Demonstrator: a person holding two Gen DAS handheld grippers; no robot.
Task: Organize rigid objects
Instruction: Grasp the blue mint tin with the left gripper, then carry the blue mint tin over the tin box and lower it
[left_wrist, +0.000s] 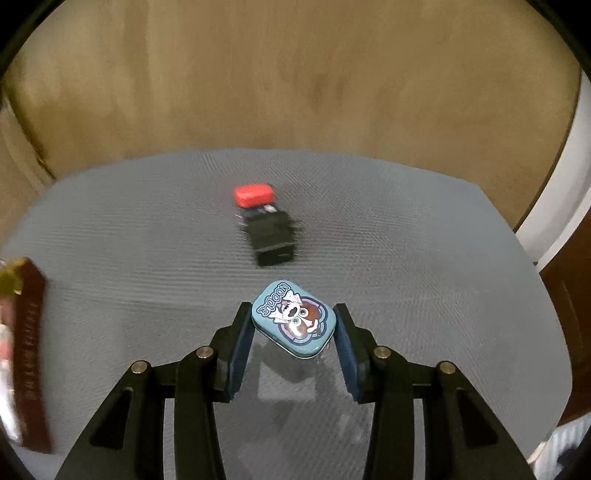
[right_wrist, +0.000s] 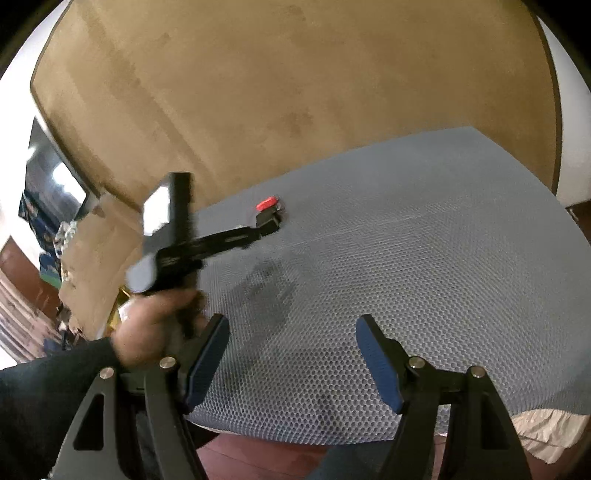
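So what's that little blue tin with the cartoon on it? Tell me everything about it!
The blue tin is a small, flat box with rounded corners that looks like painted metal. Its lid is shut and shows a cartoon creature with big eyes in a purple ring, plus upside-down letters. It sits tilted and cornerwise between the left gripper's two dark fingers, which touch or nearly touch its sides. Below it is the grey mat, with a shadow underneath, so it may be lifted.

home bedroom, looks like: grey mesh mattress (right_wrist: 424, 277) against tan suede headboard (right_wrist: 258, 92) (wood floor (right_wrist: 258, 458), cluttered corner at left).
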